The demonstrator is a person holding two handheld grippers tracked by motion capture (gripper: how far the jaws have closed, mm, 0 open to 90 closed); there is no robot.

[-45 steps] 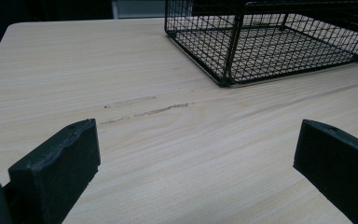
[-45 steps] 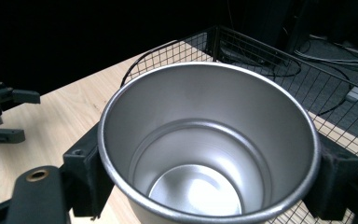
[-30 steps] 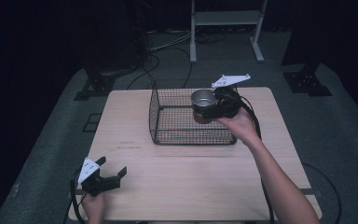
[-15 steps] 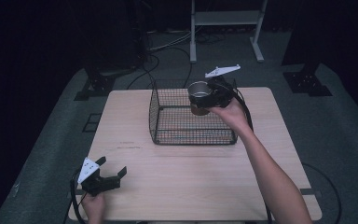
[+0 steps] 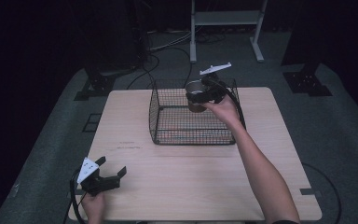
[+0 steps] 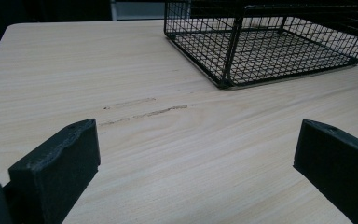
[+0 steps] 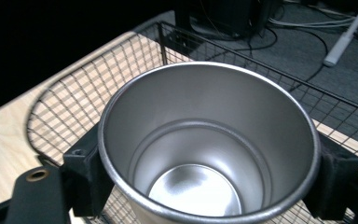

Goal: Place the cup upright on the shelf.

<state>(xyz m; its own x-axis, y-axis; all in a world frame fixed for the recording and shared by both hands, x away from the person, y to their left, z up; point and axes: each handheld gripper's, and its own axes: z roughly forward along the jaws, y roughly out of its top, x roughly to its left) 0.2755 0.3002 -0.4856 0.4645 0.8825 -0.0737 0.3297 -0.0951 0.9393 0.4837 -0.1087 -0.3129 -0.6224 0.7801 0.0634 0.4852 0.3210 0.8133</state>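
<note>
One cup: a steel cup (image 7: pixel 208 144), empty and upright, which I see raised over the far right part of the wire basket (image 5: pixel 168 122).
Right gripper (image 5: pixel 204 94): my jaws are clenched on the cup's sides just under its rim.
Left gripper (image 5: pixel 106 175): released, jaws spread wide, low over the table (image 5: pixel 191 182) at its near left corner.
Basket: on the table's far half.
</note>
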